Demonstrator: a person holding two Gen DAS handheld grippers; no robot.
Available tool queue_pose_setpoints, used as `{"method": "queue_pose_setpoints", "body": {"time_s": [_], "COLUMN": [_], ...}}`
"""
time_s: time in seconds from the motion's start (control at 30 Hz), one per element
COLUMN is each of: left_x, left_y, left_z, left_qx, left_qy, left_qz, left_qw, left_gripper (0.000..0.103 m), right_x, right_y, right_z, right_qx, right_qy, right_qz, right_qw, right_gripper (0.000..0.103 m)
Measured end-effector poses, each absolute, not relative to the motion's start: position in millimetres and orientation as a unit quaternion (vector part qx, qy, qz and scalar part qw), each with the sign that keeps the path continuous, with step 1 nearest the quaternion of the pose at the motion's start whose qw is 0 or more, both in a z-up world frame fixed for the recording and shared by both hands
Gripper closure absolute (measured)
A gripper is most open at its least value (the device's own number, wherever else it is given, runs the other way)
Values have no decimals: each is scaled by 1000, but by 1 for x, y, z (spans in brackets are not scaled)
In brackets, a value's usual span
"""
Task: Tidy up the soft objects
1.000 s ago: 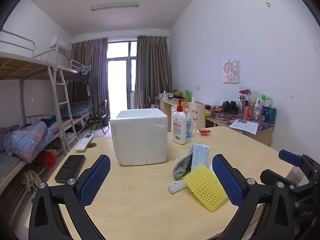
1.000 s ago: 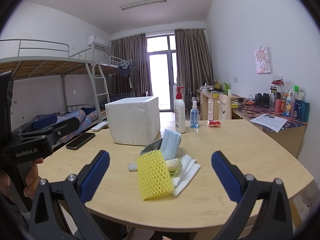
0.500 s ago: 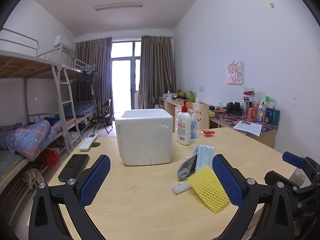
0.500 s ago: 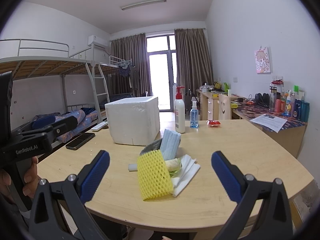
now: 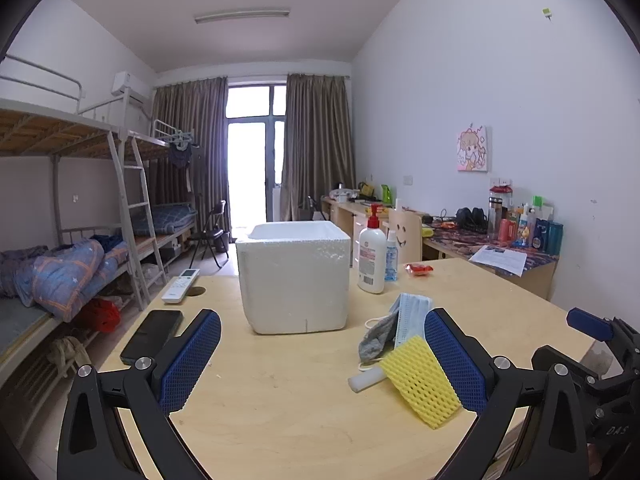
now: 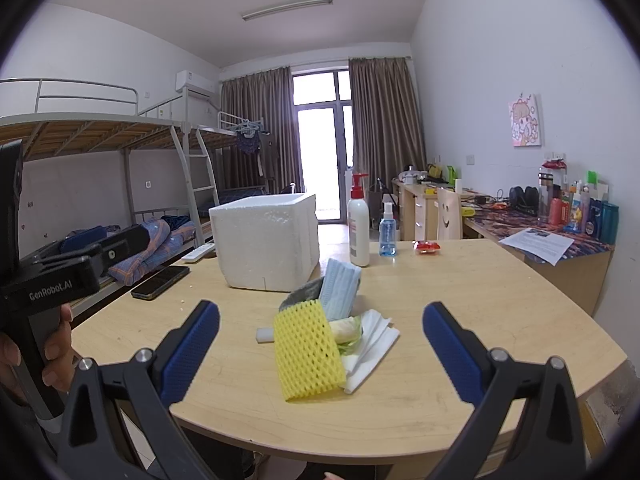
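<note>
A small pile of soft things lies on the wooden table [image 6: 500, 304]: a yellow foam net [image 6: 308, 350] [image 5: 420, 380], blue face masks [image 6: 340, 288] [image 5: 410, 316], a grey cloth [image 5: 374, 340] [image 6: 300, 298], white tissues [image 6: 372, 344] and a white foam strip [image 5: 366, 380]. Behind the pile stands an open white foam box [image 5: 294, 276] [image 6: 266, 242]. My left gripper [image 5: 320, 354] is open, left of the pile and empty. My right gripper [image 6: 320, 352] is open too, with the pile seen between its fingers but farther away.
A lotion pump bottle [image 5: 371, 258], a small spray bottle [image 5: 391, 258] and a red packet [image 5: 418, 269] stand behind the box. A black phone [image 5: 152, 336] and a white remote [image 5: 181, 280] lie at the table's left. Bunk beds stand left, a cluttered desk right.
The left wrist view has swung slightly, so the box and pile sit a little further right in it. The right gripper has stayed still.
</note>
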State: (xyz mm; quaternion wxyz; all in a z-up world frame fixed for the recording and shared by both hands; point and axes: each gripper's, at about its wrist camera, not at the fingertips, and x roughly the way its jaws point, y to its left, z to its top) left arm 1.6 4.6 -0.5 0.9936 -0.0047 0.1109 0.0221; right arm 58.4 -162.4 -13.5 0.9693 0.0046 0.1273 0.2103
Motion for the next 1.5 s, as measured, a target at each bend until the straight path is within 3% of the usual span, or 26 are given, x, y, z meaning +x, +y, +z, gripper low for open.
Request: {"method": "queue_pose_setpoints", "body": {"time_s": [0.93,1.5], "left_x": [15,69], "left_y": [7,22], "left_z": [-10,-39], "left_qx": [5,1], "left_qy": [138,195], "left_qz": [2,-15], "left_qw": [990,981], "left_gripper": [1,1], "right_x": [70,114], "right_y": [-167,-148], "right_z": [-18,-52], "right_qx": [11,-4], "right_qy": [138,209], "right_qz": [197,210], "right_qw": [971,955], "right_gripper": [0,0]}}
